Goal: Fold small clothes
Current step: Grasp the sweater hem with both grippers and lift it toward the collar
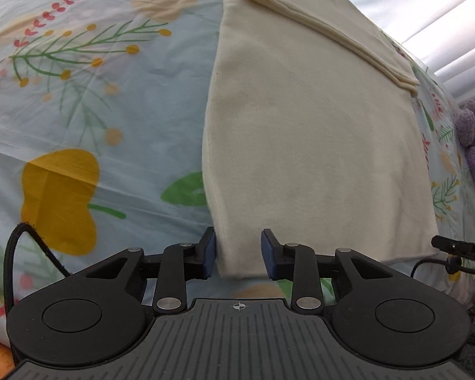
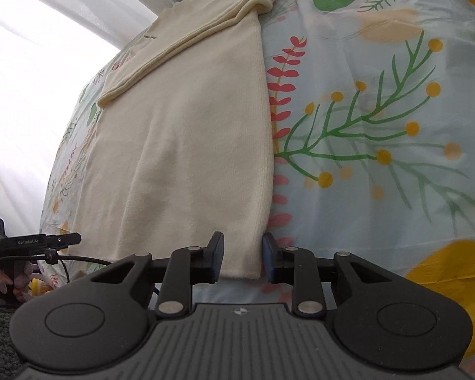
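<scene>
Left wrist view shows a cream knit top (image 1: pixel 313 145) lying flat on a floral bedsheet (image 1: pixel 79 101), already narrowed into a long panel with a sleeve folded across its far end. Its near hem sits at the near edge of the bed, and the left gripper (image 1: pixel 238 253) straddles the hem's left corner with blue pads (image 1: pixel 209 255) standing apart; cloth lies between them, but no pinch shows. In the right wrist view the right gripper (image 2: pixel 242 258) frames the hem's right corner the same way, jaws parted around the fabric, one pad just beside the folded side edge. The garment looks light, soft and limp, likely to sag and stretch rather than hold shape, so each corner wants a firm bite through all layers, close to the hem, or the lower layer may slip free. Lifted evenly, the near half should carry over toward the far end without trouble. Open sheet lies on both sides of the panel; a purple plush toy (image 1: pixel 473 136) sits by the bed's right edge, well clear of it.
</scene>
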{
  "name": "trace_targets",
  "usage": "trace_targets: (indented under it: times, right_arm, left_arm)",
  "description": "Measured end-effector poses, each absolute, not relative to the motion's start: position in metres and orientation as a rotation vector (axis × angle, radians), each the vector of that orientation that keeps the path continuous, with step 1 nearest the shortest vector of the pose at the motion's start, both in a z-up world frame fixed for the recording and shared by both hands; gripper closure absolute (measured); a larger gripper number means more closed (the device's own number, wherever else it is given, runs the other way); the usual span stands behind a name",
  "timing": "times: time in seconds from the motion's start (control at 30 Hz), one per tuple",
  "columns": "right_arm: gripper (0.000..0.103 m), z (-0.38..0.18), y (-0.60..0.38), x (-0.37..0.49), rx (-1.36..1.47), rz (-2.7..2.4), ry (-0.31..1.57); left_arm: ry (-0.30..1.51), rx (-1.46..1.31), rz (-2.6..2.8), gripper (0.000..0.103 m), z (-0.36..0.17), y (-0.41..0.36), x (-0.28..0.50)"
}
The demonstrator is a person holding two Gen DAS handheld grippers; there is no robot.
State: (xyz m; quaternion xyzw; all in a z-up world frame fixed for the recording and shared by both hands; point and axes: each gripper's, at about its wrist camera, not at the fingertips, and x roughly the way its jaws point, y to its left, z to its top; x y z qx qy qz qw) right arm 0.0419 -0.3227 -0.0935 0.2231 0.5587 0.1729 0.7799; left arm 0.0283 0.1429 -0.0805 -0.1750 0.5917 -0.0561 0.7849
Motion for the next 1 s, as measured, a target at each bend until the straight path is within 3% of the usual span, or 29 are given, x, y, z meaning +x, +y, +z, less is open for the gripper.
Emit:
trace_targets:
  times: [0.07,0.13,0.2,0.27,0.47,0.67,0.9,1.0]
  right_arm:
    - [0.078,-0.094,-0.320,0.043,0.479,0.385,1.208]
    - [0.080,-0.094,-0.316,0.042,0.472,0.398,1.208]
    - [0.092,-0.094,-0.312,0.044,0.461,0.406,1.209]
    - [0.096,-0.095,-0.310,0.044,0.442,0.397,1.208]
    - [0.097,-0.079,-0.312,0.053,0.478,0.412,1.132]
    - [0.098,-0.047,-0.298,0.109,0.448,0.413,0.961]
    - [0.097,-0.050,-0.271,0.183,0.313,0.280,0.860]
    - [0.096,-0.056,-0.269,0.197,0.282,0.205,0.830]
  left_arm:
    - [1.293,-0.401,-0.141,0.075,-0.082,0.145,0.027]
    - [1.296,-0.430,-0.172,0.087,-0.082,0.146,0.026]
    - [1.289,-0.439,-0.206,0.093,-0.081,0.146,0.026]
    - [1.283,-0.420,-0.221,0.094,-0.080,0.144,0.028]
    - [1.156,-0.475,-0.278,0.095,-0.054,0.147,0.040]
    - [0.974,-0.467,-0.287,0.095,-0.024,0.143,0.103]
    - [0.888,-0.449,-0.147,0.094,-0.053,0.148,0.180]
    - [0.858,-0.416,-0.074,0.089,-0.062,0.152,0.187]
